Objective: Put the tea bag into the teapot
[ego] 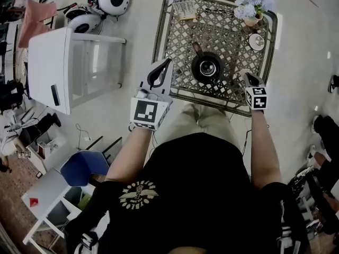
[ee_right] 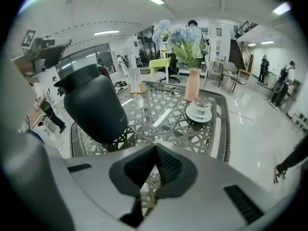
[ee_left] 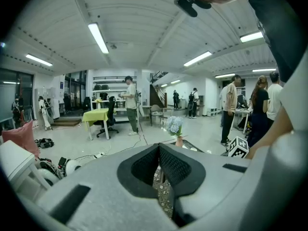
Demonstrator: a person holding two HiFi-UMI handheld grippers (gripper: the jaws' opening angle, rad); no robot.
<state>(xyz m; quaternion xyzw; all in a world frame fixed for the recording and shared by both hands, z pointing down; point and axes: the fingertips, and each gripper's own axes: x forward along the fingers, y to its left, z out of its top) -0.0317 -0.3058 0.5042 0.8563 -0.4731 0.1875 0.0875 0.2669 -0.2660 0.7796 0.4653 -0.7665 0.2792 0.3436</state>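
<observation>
The teapot [ego: 207, 67] is standing mid-surface [ego: 159, 41], with bare lattice lying around it. Both forearms are reaching forward, the left claw [ego: 167, 63] and right claw [ego: 247, 76] hovering at the near rim, jaws together, empty.

teapot [ego: 206, 67]: on the table [ego: 228, 36], middle, near the front edge
vase [ego: 253, 16]: table's back right corner
cup and saucer [ego: 256, 41]: just in front of the vase
packet [ego: 185, 9]: back left of the table
cabinet [ego: 50, 70]: on the floor, left of the table
</observation>
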